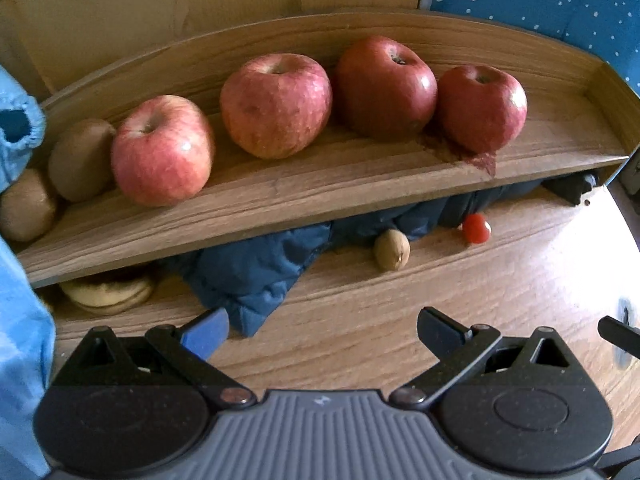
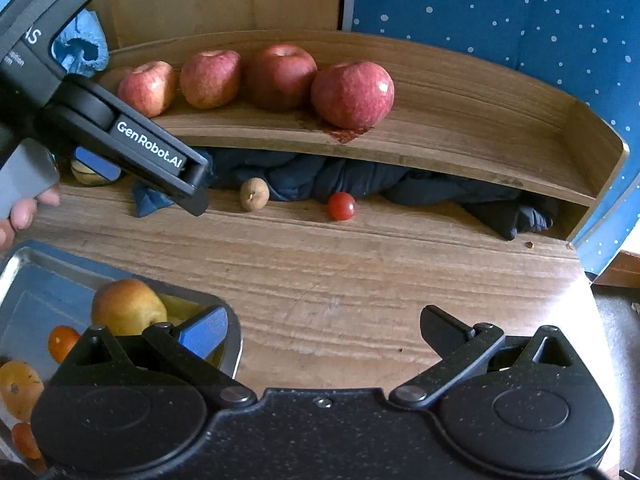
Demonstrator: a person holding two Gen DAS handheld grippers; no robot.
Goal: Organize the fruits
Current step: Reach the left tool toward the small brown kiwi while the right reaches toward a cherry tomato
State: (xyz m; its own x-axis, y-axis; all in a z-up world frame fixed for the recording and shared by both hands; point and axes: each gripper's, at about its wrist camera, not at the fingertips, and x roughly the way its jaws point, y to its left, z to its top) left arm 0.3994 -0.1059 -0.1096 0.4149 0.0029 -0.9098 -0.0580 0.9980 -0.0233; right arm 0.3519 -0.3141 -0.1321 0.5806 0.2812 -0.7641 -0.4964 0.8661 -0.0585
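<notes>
Four red apples [image 1: 162, 151] stand in a row along a curved wooden shelf [image 1: 320, 196] in the left wrist view, stem dimples turned up, the row running left to right. Two kiwis [image 1: 80, 160] sit at the row's left end, the nearer one partly cut off behind a blue sleeve [image 1: 20, 128]; the farther kiwi's long axis tilts upward to the right. Beneath the shelf, dark blue cloth [image 1: 256, 276] spills onto the table [image 1: 440, 320], and a flattened pale object [image 1: 108, 292], possibly a peel or bread, is half hidden in shadow. A walnut [image 1: 392, 255] and a cherry tomato [image 1: 476, 229] lie just in front of the cloth. The left gripper [image 1: 320, 332] hangs over the table with jaws spread wide, nothing between them.

Seen from the right wrist view, the left gripper [image 2: 160, 168] reaches in from the upper left, covering the shelf's left end and the kiwis. A metal tray [image 2: 36, 272] at lower left holds a yellow-red pear-like fruit [image 2: 126, 306] and several oranges [image 2: 18, 386], partly blocked by the right gripper [image 2: 322, 330], whose jaws are also parted and empty.
</notes>
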